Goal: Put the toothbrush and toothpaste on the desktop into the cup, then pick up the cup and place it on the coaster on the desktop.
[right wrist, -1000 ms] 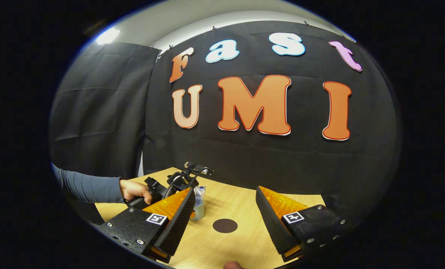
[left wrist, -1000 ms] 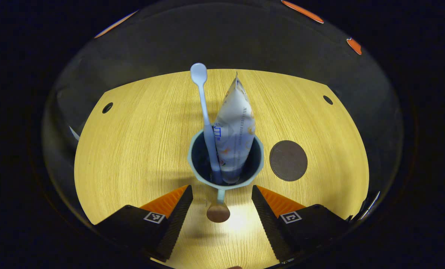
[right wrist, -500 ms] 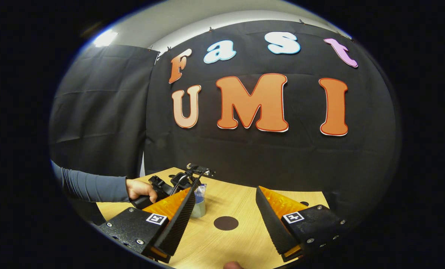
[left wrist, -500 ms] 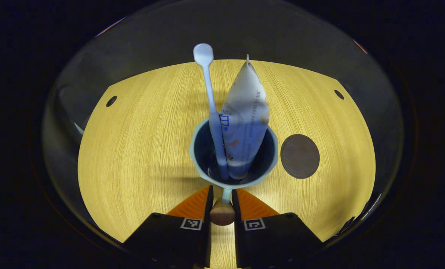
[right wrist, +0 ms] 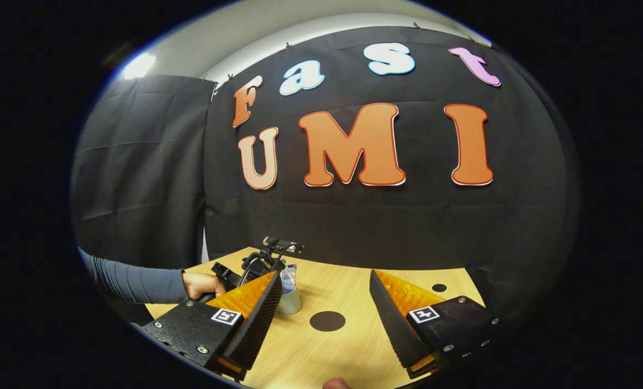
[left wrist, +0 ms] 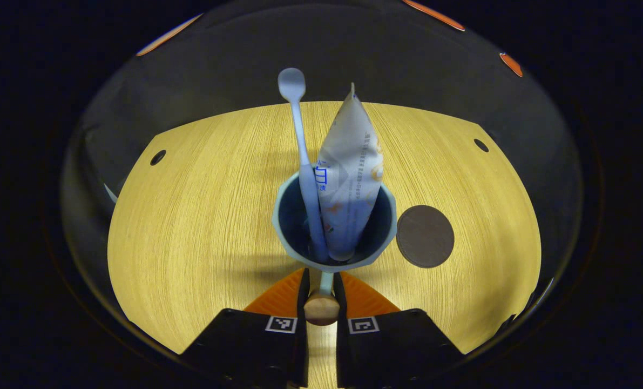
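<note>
A pale blue cup point(left wrist: 334, 263) with a dark inside holds an upright light blue toothbrush point(left wrist: 299, 146) and a white toothpaste tube point(left wrist: 351, 167). My left gripper point(left wrist: 320, 302) is shut on the cup's handle, whose round wooden knob point(left wrist: 321, 310) sits between the fingers. The round dark coaster point(left wrist: 425, 236) lies on the wooden desktop point(left wrist: 202, 216) just right of the cup. In the right gripper view, my right gripper point(right wrist: 324, 324) hangs open above the desktop's near side with nothing in it. Farther off stand the cup point(right wrist: 289, 300) and the coaster point(right wrist: 327, 321).
A hand point(right wrist: 200, 283) and a grey sleeve point(right wrist: 137, 278) hold the left gripper at the desktop's left side. Small dark holes point(left wrist: 157, 157) point(left wrist: 481, 145) sit near the desktop's far corners. Black cloth walls close the booth behind.
The left gripper closed on the cup's handle, from wide open one second ago. Since then the cup has shifted a little against the desktop. The right gripper stays open and has barely moved.
</note>
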{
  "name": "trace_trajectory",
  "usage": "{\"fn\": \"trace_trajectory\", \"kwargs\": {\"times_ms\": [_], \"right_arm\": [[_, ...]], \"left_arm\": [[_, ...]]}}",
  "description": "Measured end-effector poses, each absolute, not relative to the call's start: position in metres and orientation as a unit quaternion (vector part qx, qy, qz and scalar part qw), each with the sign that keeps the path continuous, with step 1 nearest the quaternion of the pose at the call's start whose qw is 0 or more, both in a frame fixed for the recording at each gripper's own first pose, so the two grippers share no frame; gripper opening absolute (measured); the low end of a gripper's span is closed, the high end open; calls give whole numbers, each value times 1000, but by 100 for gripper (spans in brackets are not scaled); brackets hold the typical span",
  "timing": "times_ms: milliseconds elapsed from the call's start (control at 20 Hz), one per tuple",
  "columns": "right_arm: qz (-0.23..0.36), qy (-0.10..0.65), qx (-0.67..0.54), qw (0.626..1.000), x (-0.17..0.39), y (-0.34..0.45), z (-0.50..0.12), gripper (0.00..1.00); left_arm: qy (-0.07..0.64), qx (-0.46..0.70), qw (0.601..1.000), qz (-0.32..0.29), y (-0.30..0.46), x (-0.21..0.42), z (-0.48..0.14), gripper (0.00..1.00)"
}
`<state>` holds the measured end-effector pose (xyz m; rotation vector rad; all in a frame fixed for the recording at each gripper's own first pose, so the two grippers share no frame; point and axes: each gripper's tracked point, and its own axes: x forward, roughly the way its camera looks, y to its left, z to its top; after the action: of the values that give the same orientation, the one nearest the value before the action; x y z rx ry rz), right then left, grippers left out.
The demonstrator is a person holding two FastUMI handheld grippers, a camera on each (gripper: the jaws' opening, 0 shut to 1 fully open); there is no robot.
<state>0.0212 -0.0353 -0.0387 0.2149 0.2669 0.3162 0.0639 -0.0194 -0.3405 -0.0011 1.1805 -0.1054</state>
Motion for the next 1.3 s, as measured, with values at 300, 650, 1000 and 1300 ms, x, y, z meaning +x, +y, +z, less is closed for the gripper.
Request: {"fn": "trace_trajectory", "kwargs": {"times_ms": [300,650,1000,1300], "right_arm": [[140,130,102,976,15,-48,-39,97],[117,127,83,982,0,-73,-42,97],[95,146,80,982,-14,-106,-65,97],[77,167,90,979,-16,-114,-80,100]], "left_arm": [[536,11,841,-72,-21,110,-311,20],[532,20,840,-105,-21,117,-307,20],[554,28,825,-108,-15,125,-302,20],[544,24,831,-115,-26,123,-299,26]]}}
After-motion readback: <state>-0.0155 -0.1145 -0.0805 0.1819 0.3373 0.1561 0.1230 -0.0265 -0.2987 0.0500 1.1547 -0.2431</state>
